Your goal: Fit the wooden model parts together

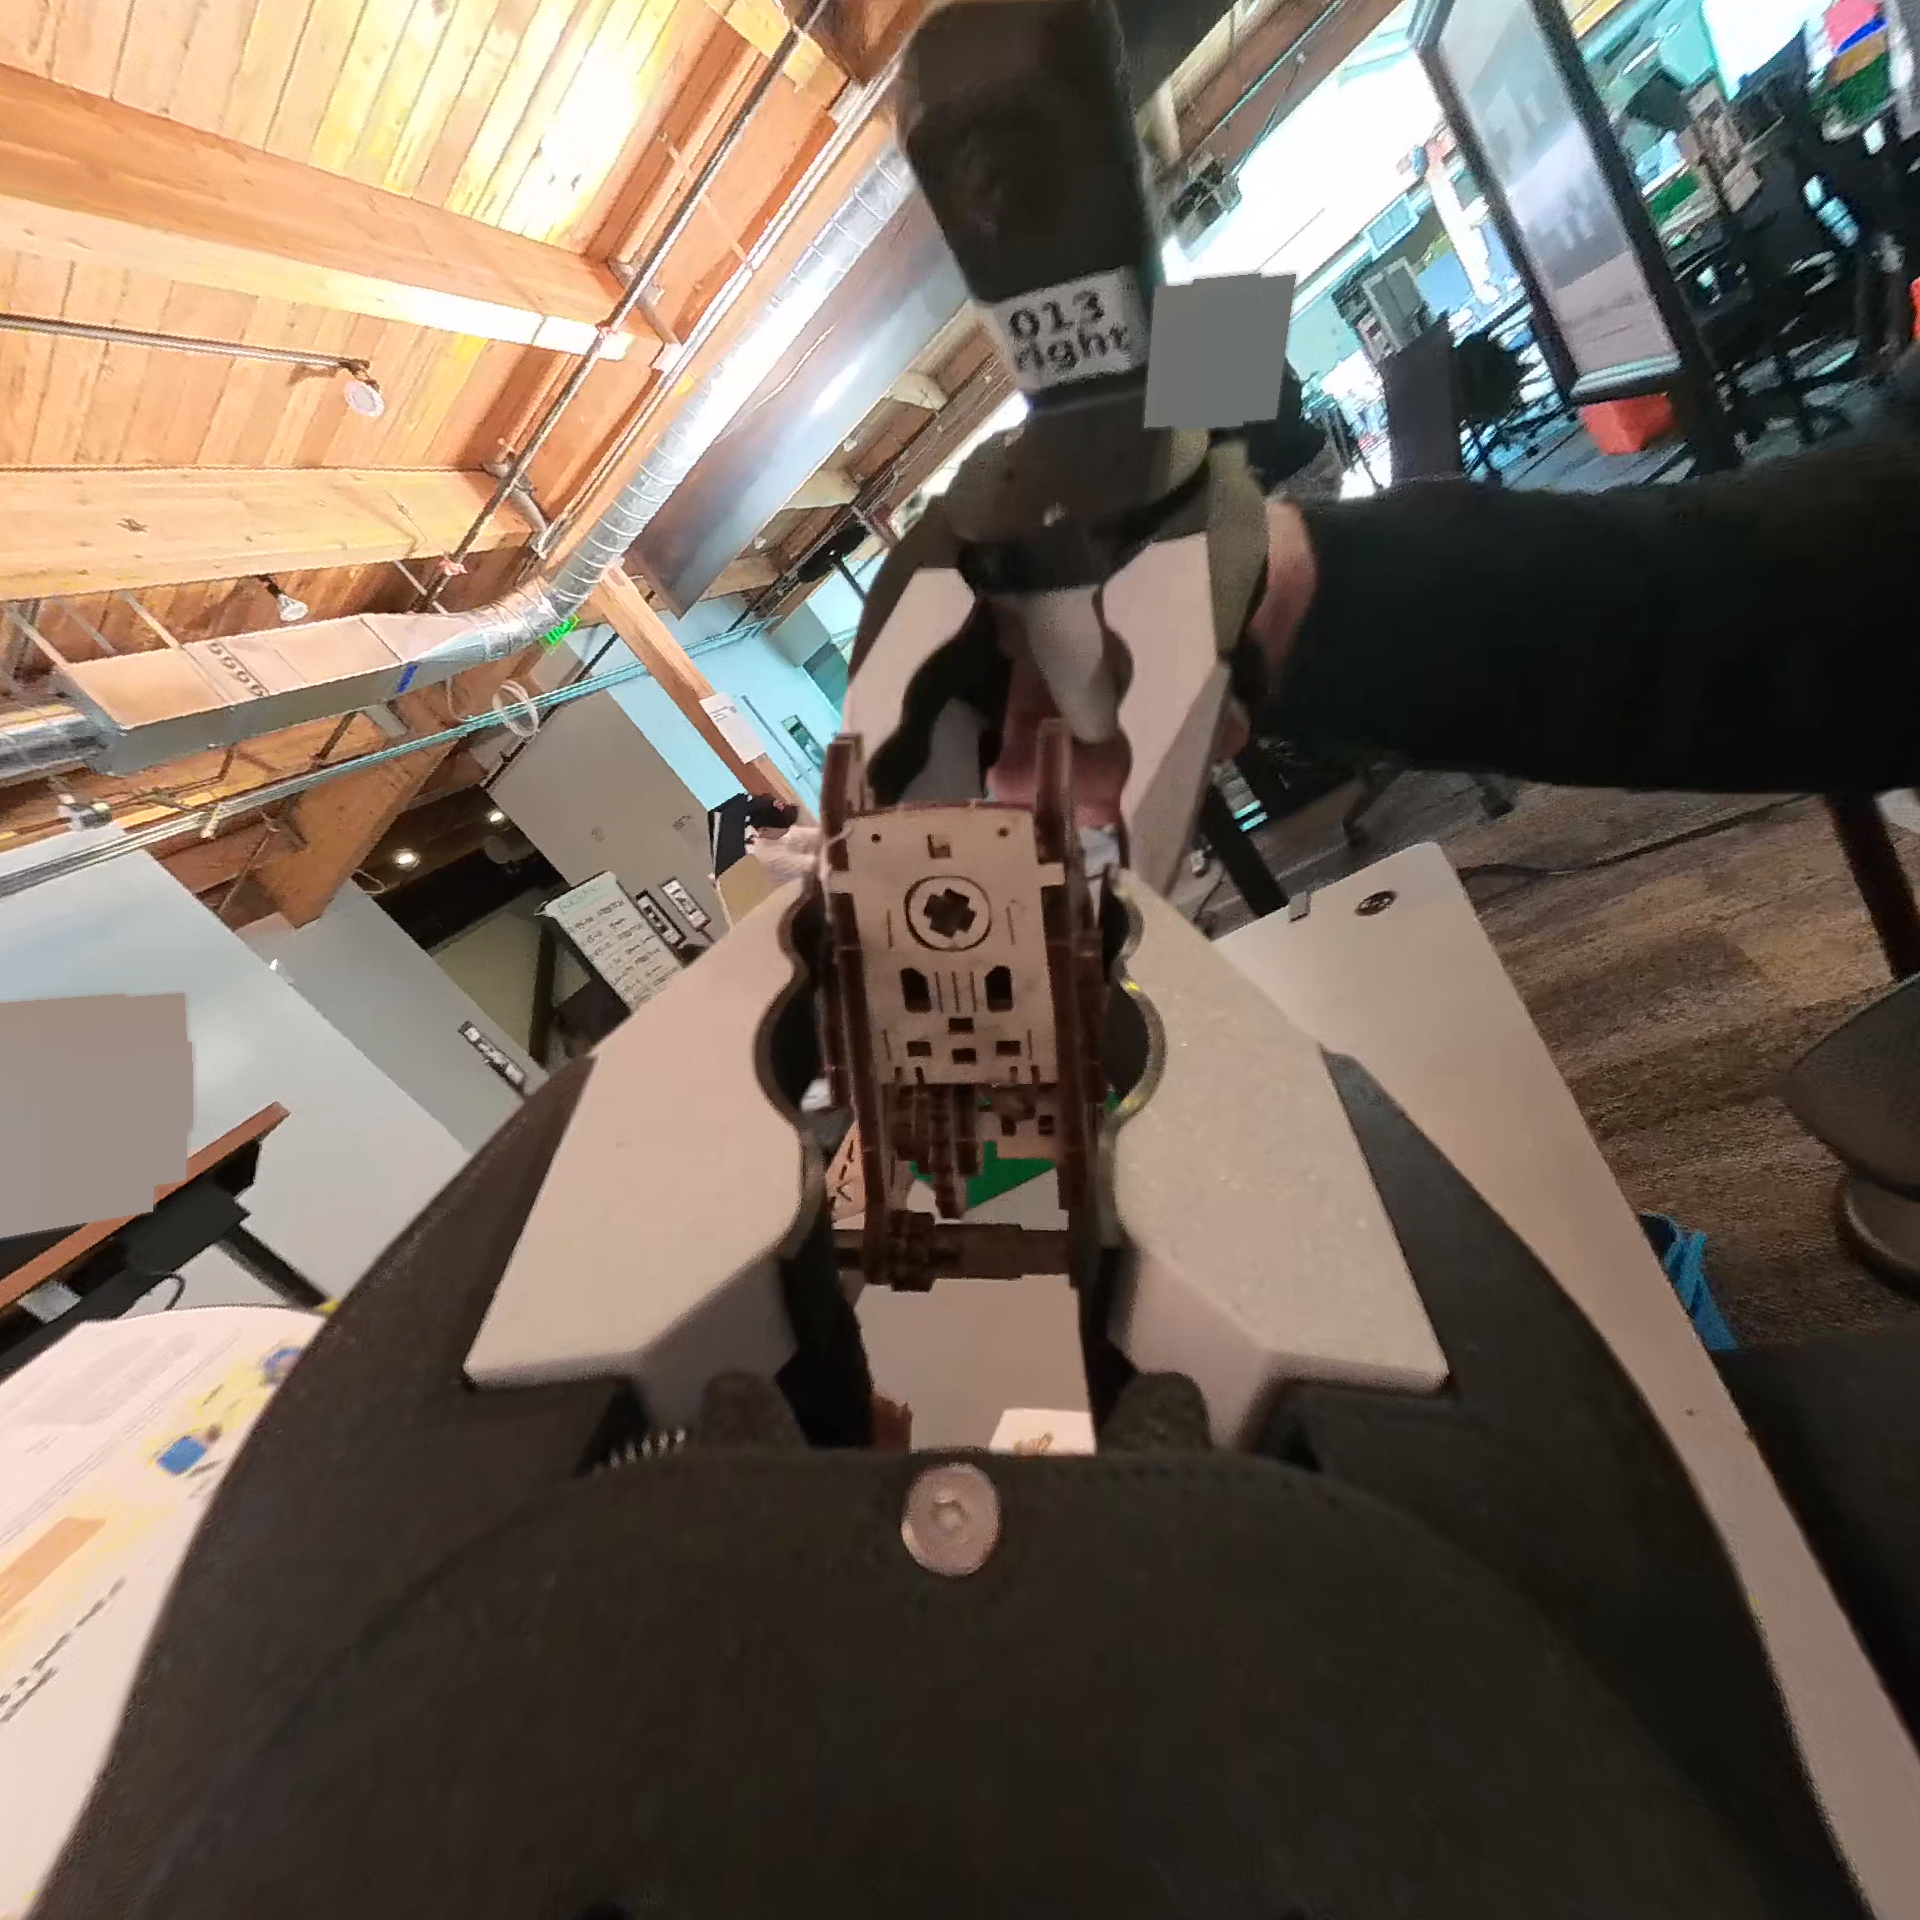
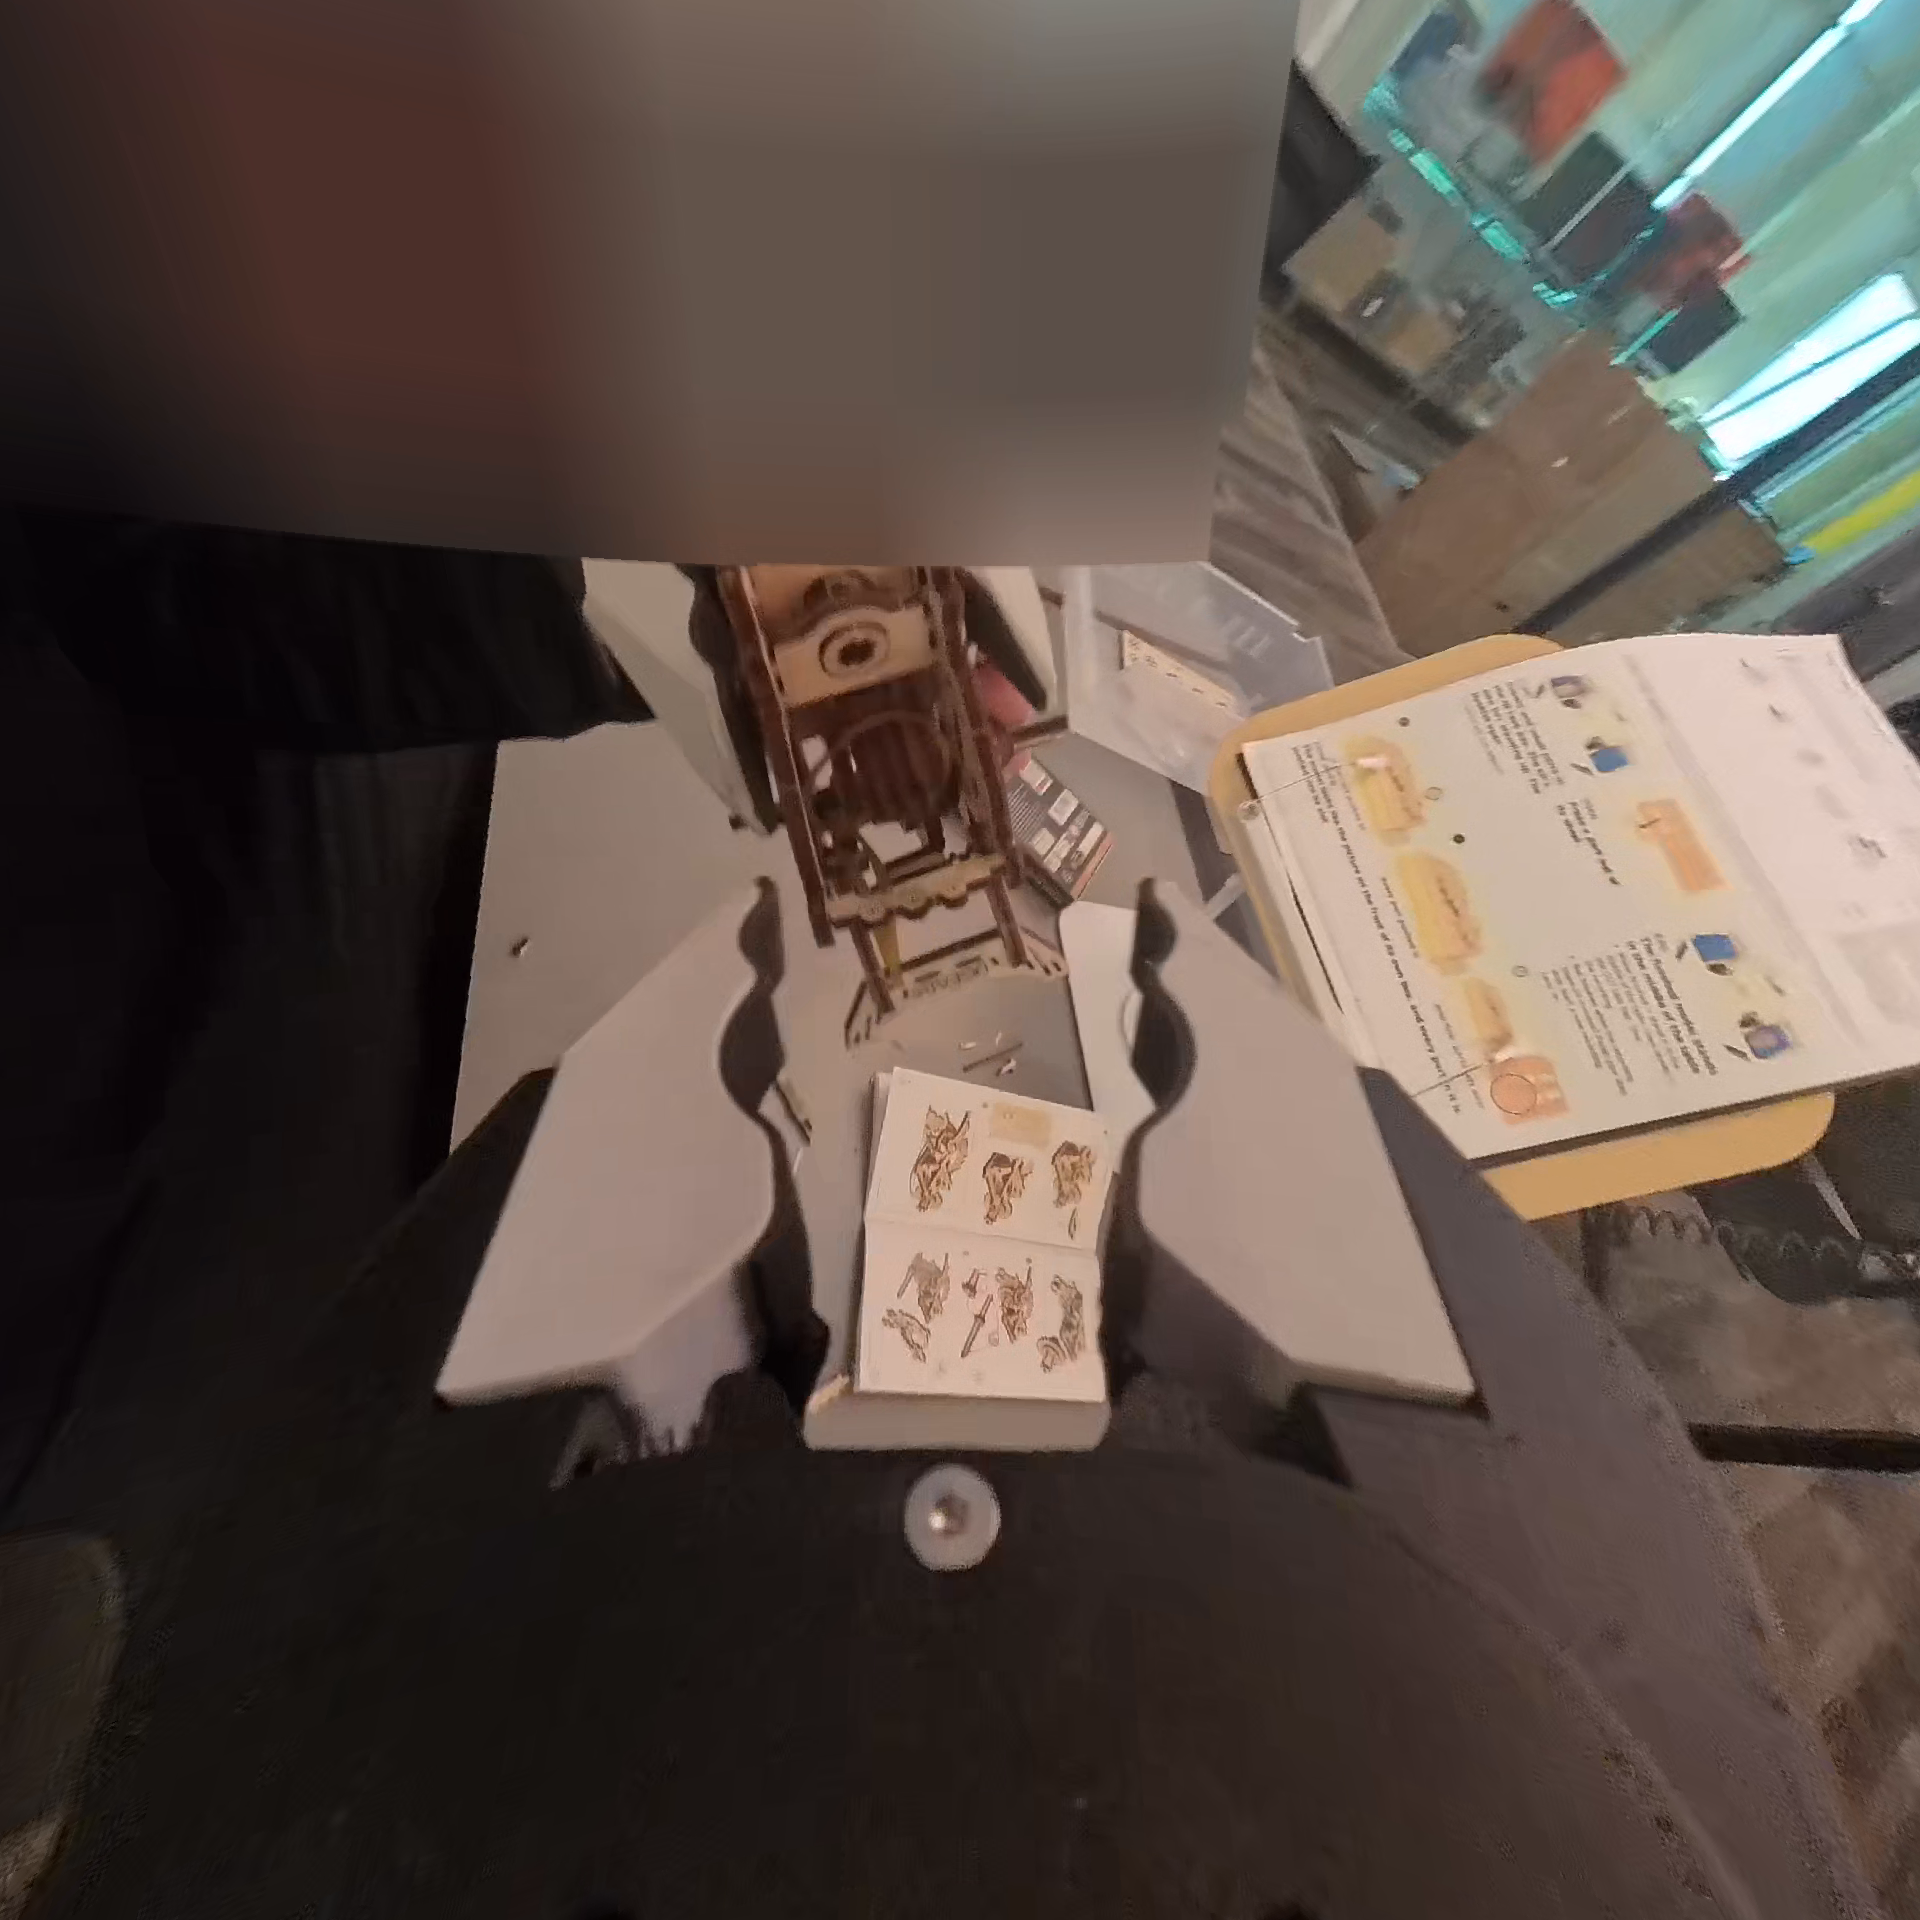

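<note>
Wooden model [image 1: 961, 997] held clear of the desk [image 2: 623, 831] between the fingers [image 1: 665, 1164] of the left tool [image 1: 961, 966], whose pads press its two brown side frames; the pale pierced plate with the round socket faces the left wrist camera. The right tool [image 2: 951, 935] stands released, its jaws wide apart, with nothing between the pads; the model's near end lies just ahead of its fingertips [image 2: 1174, 935] and touches neither of them. In the left wrist view this tool hangs above the model's upper end, again without visible contact. An open booklet [image 2: 982, 1247] of part drawings lies on the desk beneath the right tool, and an instruction sheet [image 2: 1558, 894] rests on a board to the right. The step in hand is judged to be a re-grasp or the fetching of the next part. To do it well, the left grasp should stay firm on the side frames and level, since thin laser-cut tabs snap under twist; the right tool should close squarely across a sturdy member, not across the fine slats.
</note>
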`<control>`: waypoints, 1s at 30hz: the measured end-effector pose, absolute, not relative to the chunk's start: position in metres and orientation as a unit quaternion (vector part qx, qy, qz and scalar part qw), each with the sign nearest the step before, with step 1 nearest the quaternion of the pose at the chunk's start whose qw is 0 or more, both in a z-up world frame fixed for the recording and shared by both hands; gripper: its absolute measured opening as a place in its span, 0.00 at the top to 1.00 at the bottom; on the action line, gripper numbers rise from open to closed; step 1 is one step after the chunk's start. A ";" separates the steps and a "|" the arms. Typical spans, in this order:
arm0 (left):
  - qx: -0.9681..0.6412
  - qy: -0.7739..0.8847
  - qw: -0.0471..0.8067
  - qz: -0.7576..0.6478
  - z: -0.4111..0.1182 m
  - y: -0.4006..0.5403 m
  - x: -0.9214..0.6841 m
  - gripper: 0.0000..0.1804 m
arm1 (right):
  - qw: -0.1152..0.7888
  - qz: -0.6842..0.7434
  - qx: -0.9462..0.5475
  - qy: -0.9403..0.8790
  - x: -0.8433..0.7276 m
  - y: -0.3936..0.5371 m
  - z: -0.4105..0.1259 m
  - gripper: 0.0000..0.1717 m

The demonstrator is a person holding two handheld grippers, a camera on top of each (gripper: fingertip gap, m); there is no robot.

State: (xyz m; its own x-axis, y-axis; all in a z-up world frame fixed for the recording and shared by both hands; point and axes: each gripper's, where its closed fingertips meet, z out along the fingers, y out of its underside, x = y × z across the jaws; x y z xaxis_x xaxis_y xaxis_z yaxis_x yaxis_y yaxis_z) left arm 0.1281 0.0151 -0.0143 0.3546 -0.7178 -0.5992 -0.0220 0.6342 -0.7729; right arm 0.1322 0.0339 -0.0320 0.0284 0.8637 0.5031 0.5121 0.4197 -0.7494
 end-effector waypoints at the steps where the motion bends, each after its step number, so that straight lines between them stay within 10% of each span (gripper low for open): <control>1: -0.356 0.519 0.738 -0.243 -0.014 0.013 0.129 0.73 | 0.493 0.168 -0.505 -0.688 0.131 0.035 -0.037 0.60; 30: -0.350 0.515 0.714 -0.320 -0.021 0.010 0.131 0.73 | 0.440 0.154 -0.479 -0.743 0.120 0.026 -0.065 0.74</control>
